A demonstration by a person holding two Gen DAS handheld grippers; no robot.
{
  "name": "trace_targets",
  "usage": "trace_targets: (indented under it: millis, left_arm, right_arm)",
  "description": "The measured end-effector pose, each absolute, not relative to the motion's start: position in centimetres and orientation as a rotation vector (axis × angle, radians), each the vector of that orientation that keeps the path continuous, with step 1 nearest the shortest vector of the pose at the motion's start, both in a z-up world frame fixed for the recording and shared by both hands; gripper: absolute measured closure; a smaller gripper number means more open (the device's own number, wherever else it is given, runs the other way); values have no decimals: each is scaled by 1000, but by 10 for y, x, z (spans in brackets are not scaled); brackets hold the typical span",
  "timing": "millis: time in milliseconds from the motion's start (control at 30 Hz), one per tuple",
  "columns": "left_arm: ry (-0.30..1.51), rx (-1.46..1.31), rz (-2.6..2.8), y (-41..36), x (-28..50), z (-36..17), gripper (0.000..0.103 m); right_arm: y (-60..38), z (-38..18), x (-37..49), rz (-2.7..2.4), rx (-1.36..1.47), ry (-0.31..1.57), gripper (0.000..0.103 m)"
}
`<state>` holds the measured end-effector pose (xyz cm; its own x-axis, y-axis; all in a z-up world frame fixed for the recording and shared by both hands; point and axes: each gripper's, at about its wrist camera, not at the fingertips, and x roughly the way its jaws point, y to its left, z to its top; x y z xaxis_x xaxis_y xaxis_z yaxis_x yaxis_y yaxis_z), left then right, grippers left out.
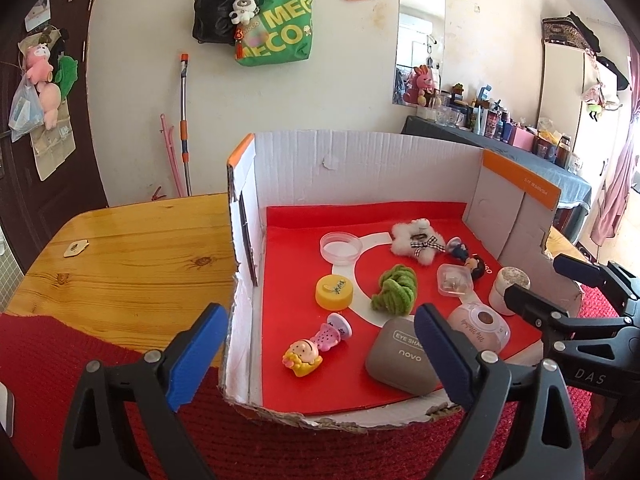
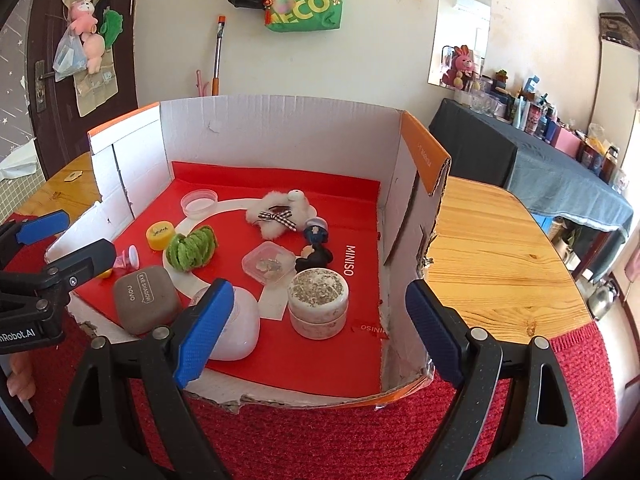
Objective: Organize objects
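1. The cardboard box (image 1: pixel 360 168) sits on the worktop (image 1: pixel 128 256), holding the clutter.
2. The left gripper (image 1: pixel 320 364) jaws gape wide, empty; the grey eyeshadow case (image 1: pixel 400 356) lies nearest, at two o'clock.
3. The right gripper (image 2: pixel 320 334) jaws likewise empty; the speckled jar (image 2: pixel 318 300) lies at twelve o'clock.

The grey compact (image 1: pixel 400 354) in the cardboard box (image 2: pixel 276 128) says "EYE SHADOW" and "novo". The red liner (image 2: pixel 320 360) under it reads "MINISO". On the wall behind the box, the green tote bag (image 1: pixel 280 28) shows "MEG" and "ECO".
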<state>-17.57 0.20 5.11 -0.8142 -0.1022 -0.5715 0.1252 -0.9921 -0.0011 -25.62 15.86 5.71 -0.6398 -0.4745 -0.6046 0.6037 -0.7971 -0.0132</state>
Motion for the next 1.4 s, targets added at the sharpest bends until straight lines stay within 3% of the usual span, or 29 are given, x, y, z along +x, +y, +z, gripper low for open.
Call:
trace_targets:
  millis: [300,567,1400]
  left_arm:
    - [26,891,-2891,8,-173,51,6]
    - [7,858,-2898,11,-168,53,4]
    - [27,863,-2895,8,-167,53,4]
  right_arm:
    - [162,59,-250,-2397,789,267,14]
    - [167,62,-247,-2428,774,240,5]
    - [167,62,-246,-2430,774,226,5]
